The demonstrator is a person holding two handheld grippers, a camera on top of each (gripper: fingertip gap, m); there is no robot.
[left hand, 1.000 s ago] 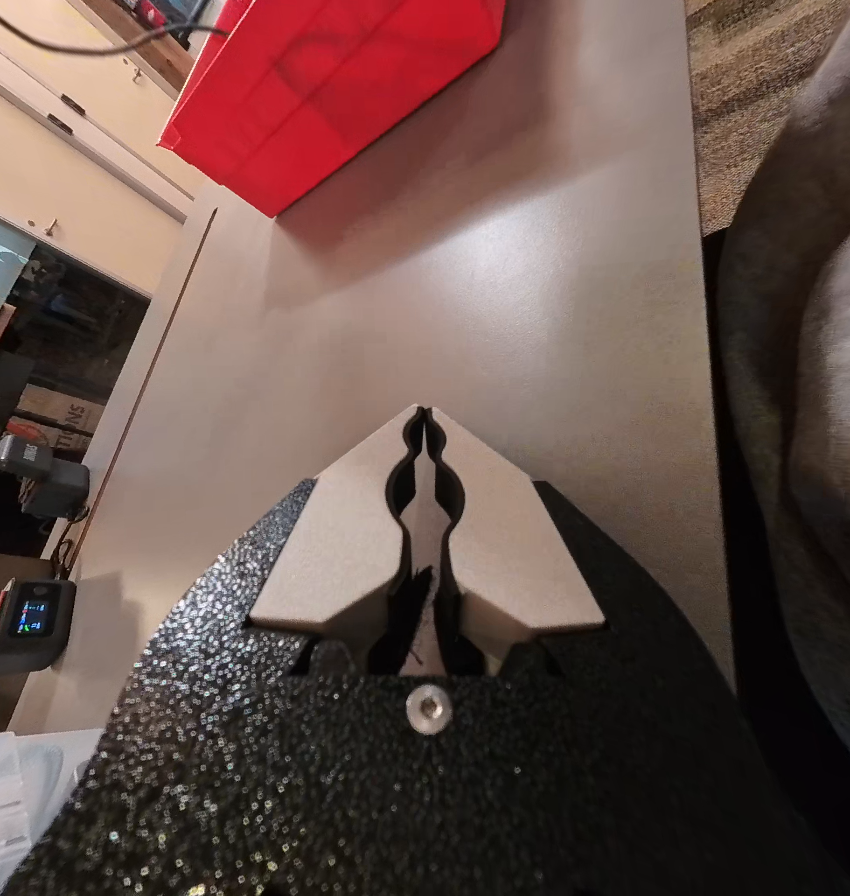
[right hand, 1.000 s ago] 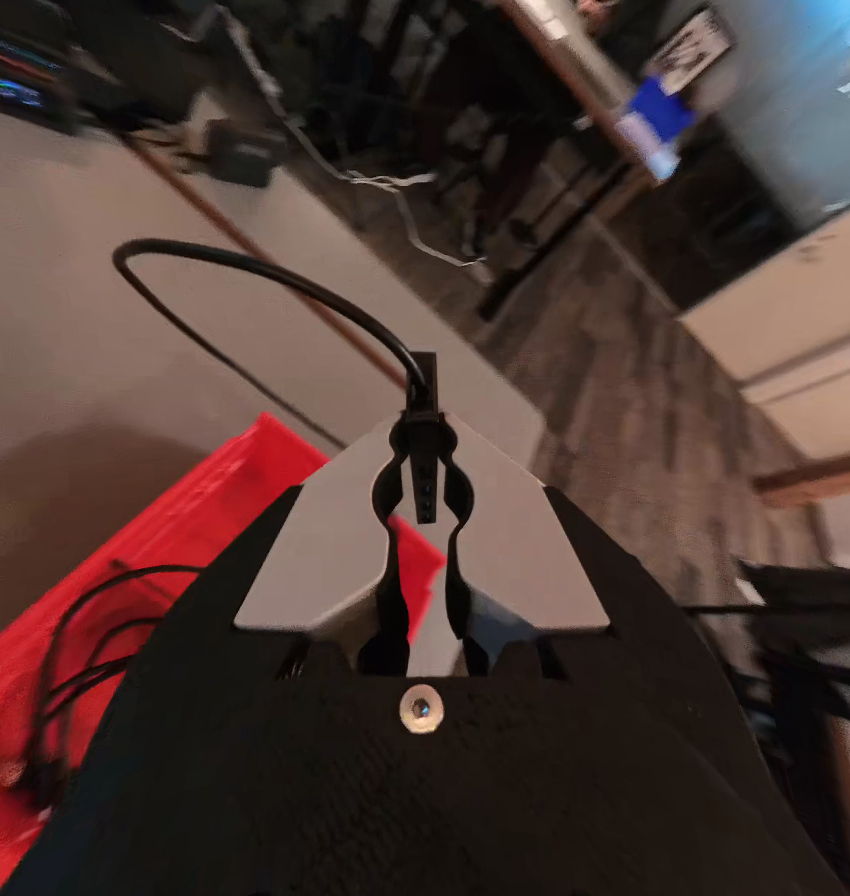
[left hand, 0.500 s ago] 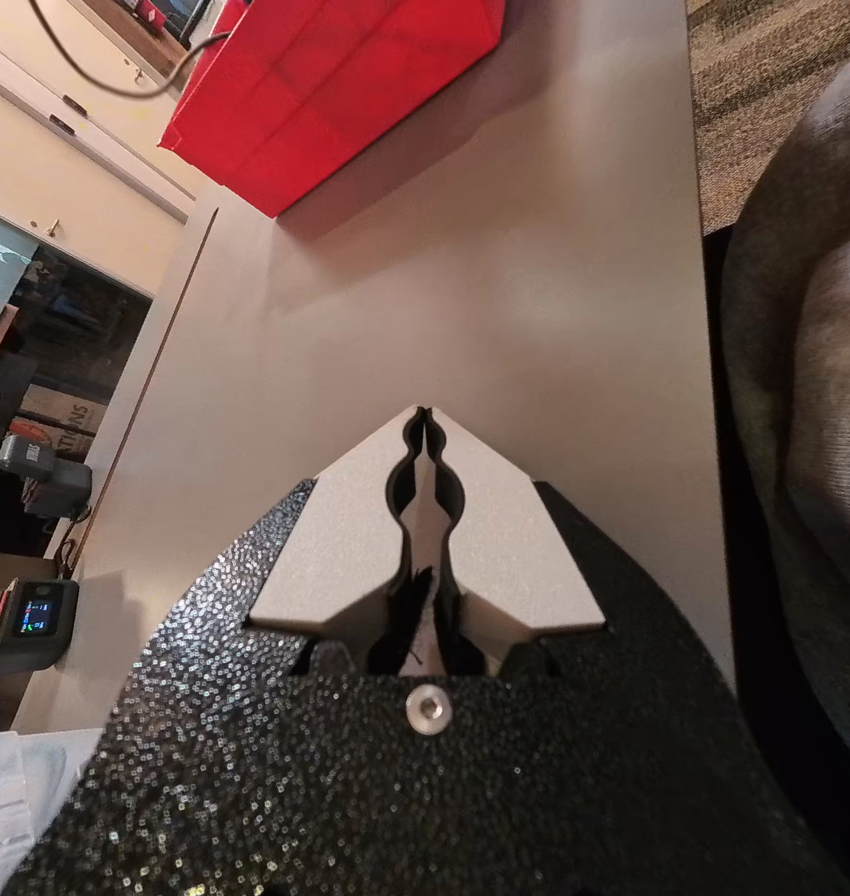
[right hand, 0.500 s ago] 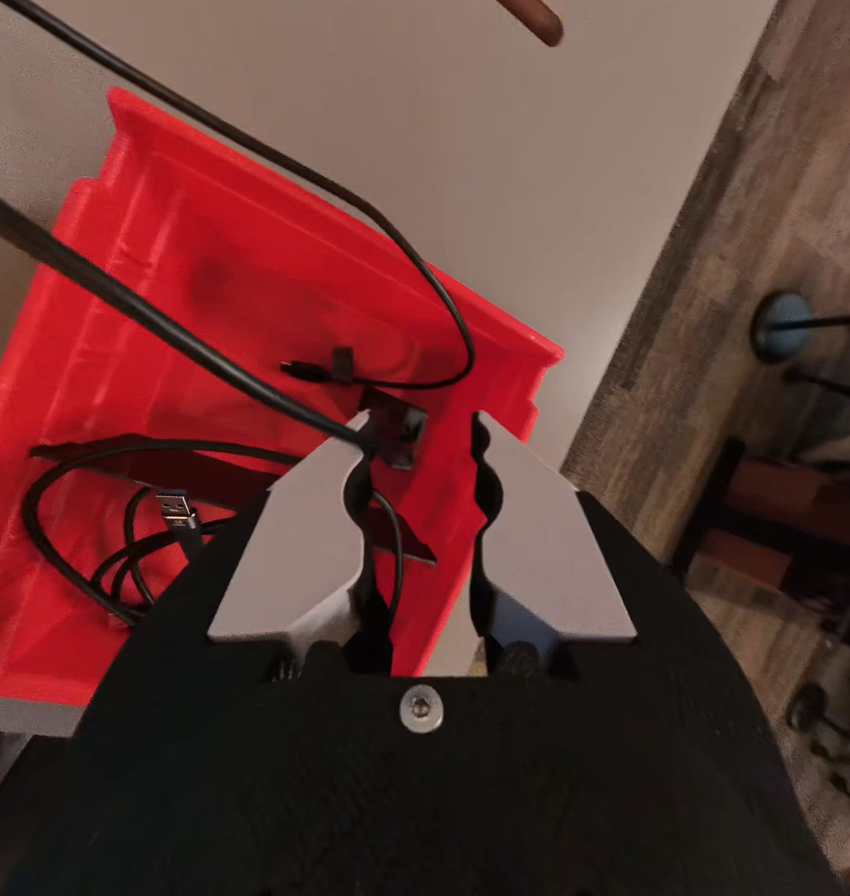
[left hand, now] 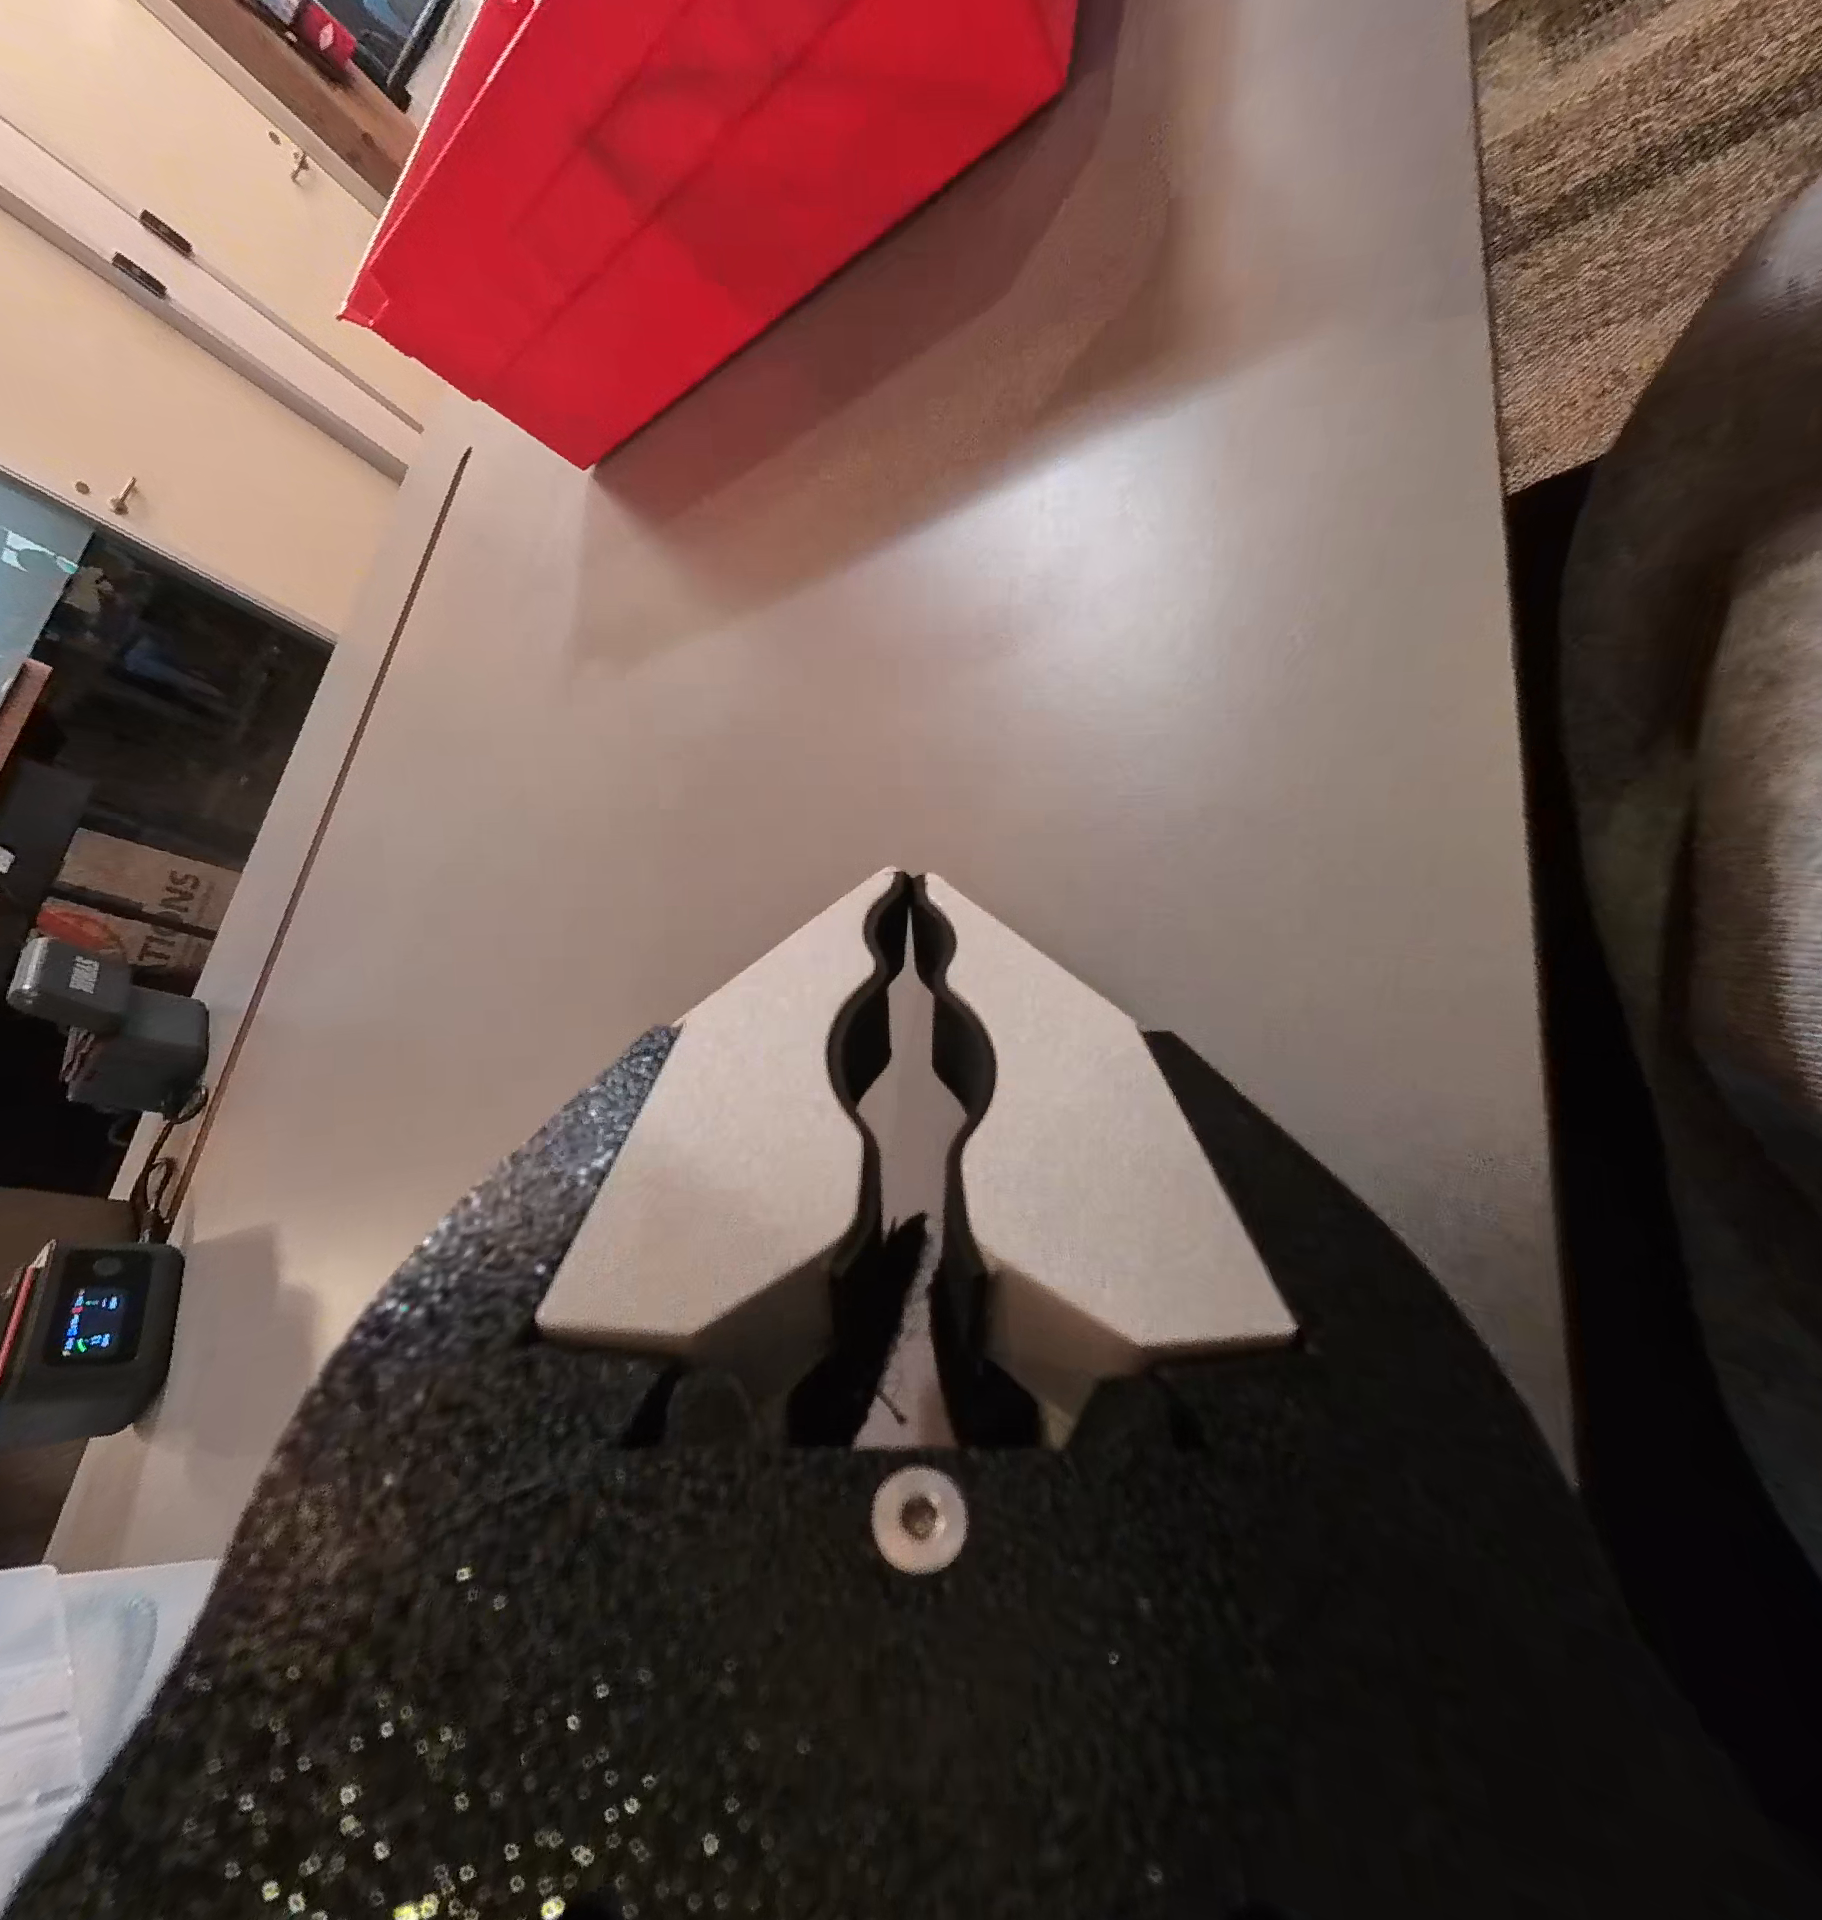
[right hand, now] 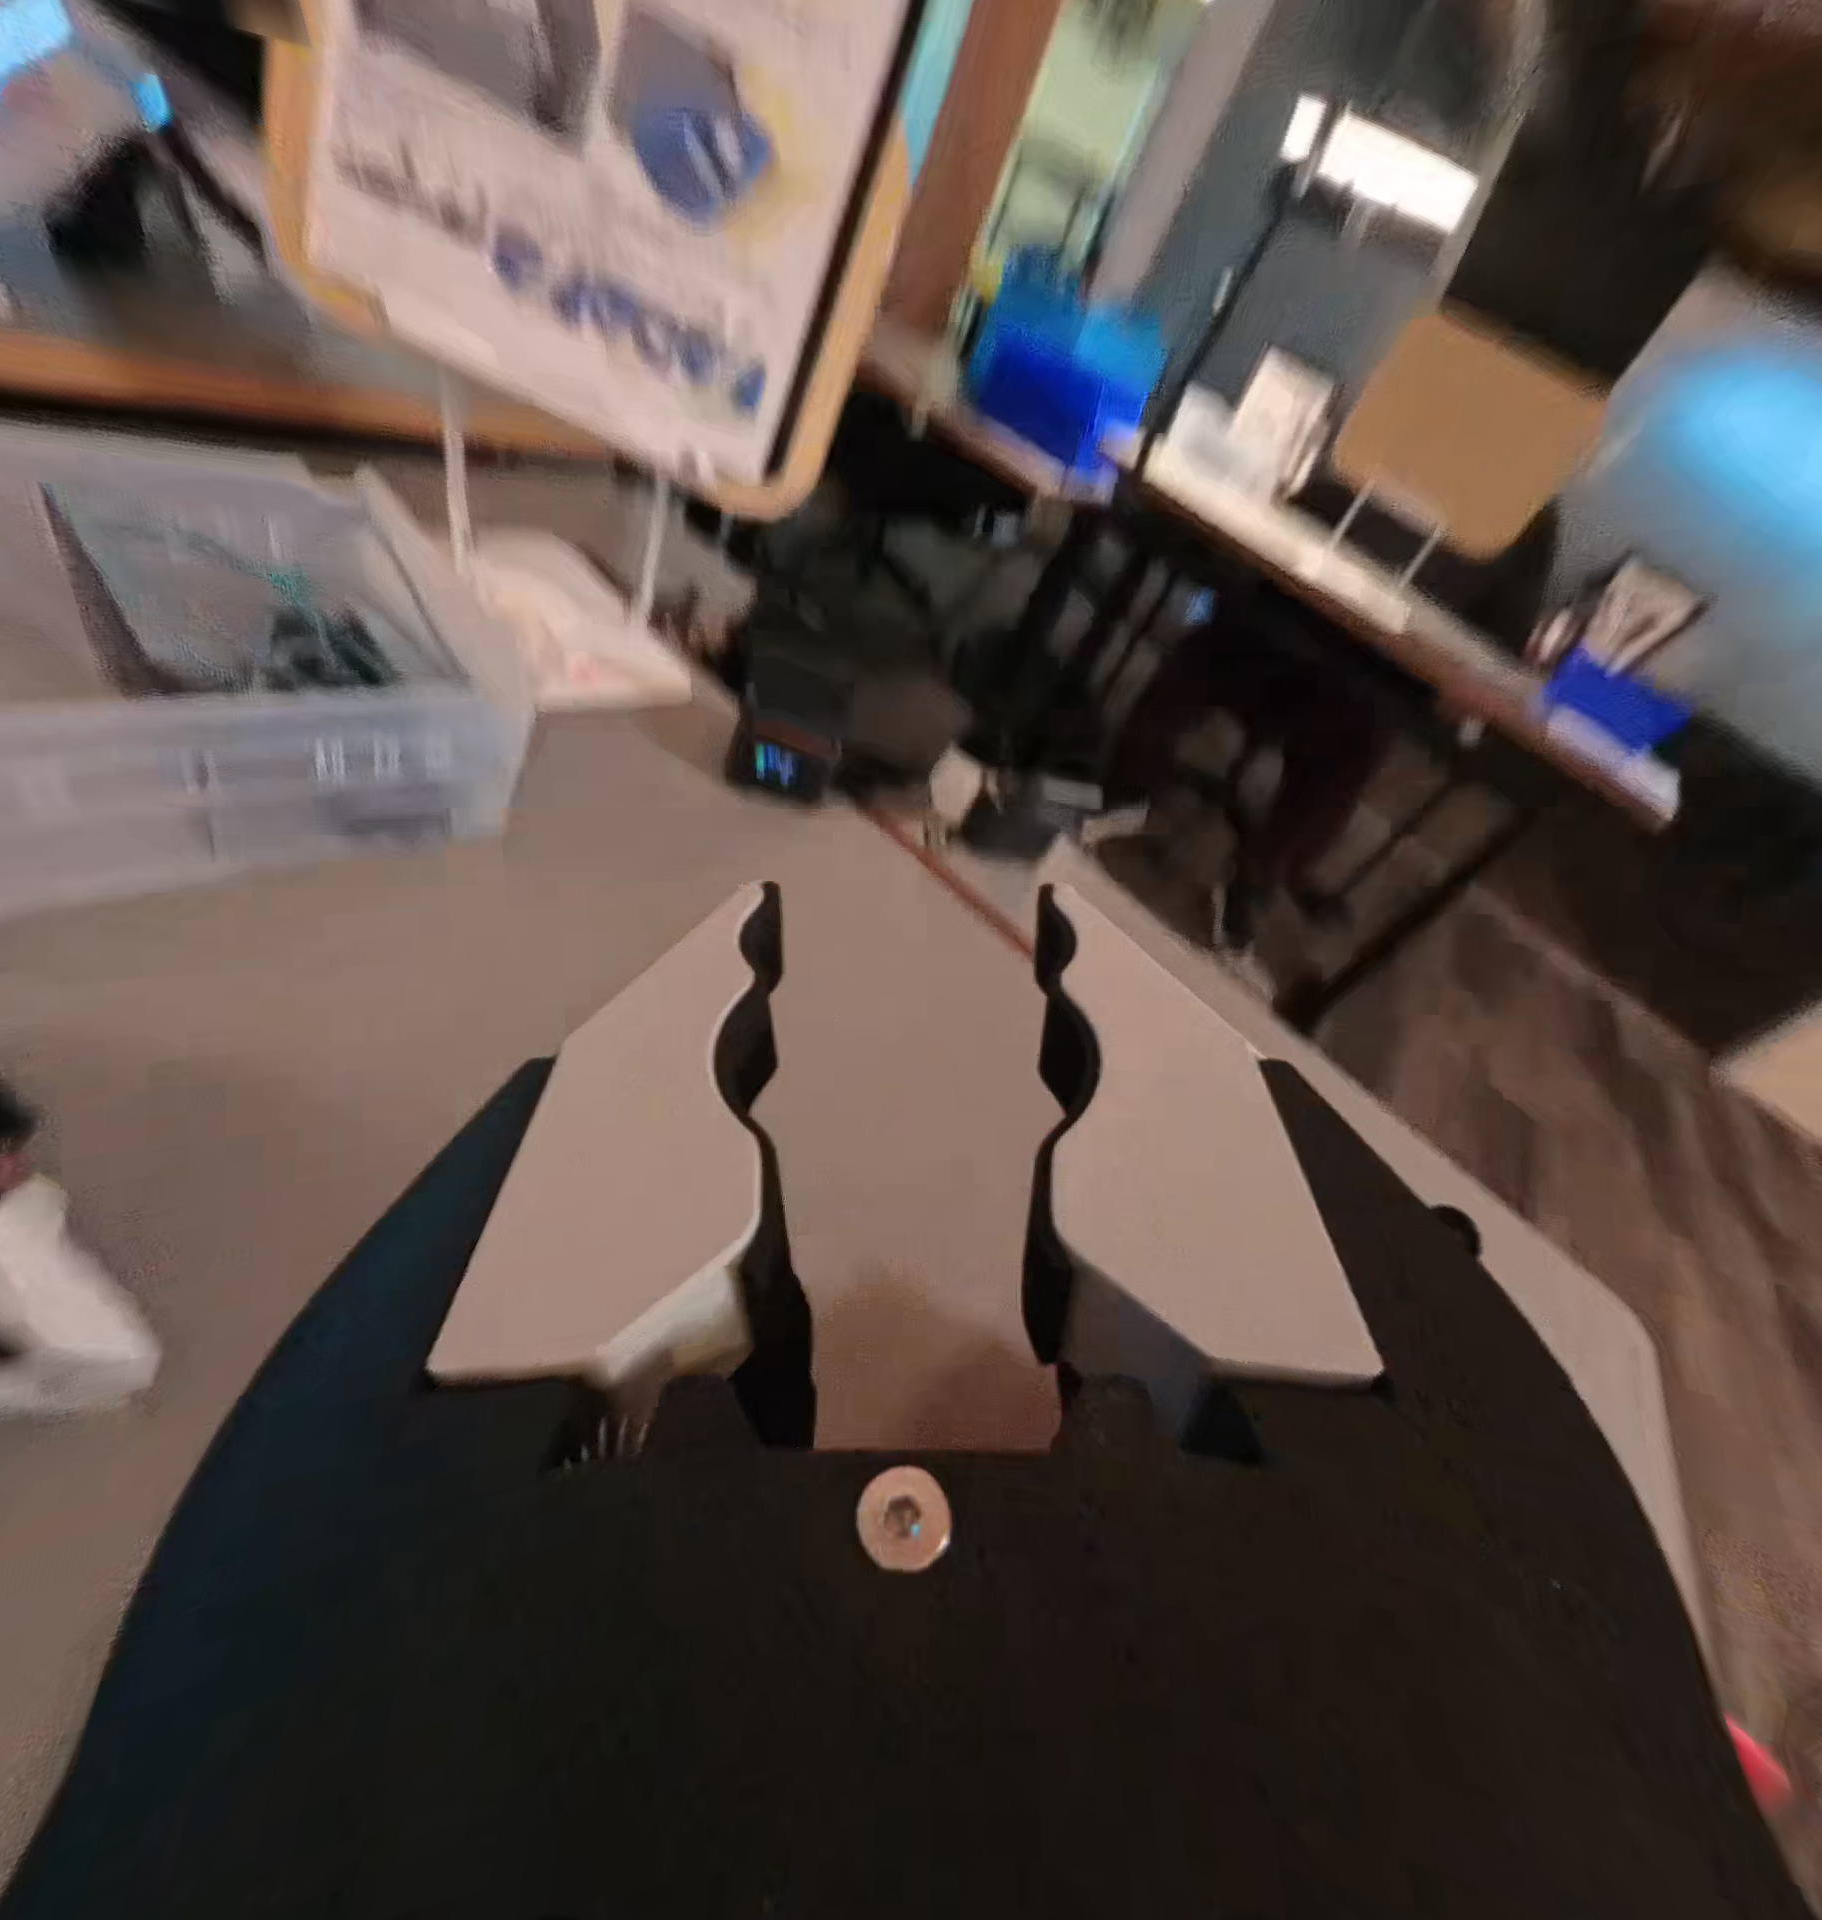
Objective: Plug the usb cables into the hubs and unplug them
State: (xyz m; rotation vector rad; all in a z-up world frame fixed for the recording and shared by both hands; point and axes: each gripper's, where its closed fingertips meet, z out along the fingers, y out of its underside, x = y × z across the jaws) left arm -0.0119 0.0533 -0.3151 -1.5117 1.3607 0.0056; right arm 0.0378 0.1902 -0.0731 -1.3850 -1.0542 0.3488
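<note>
Hovering low over the grey table [left hand: 1146,675], the left gripper [left hand: 908,883] has its tips pinched together on nothing. Beyond it sits the red bin [left hand: 699,197]. Right gripper [right hand: 908,904] gapes wide, empty; blurred view, possibly a clear bin [right hand: 232,665] ahead.

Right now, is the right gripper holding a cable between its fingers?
No, the right gripper is open, and only the bare table shows between its fingers.
</note>
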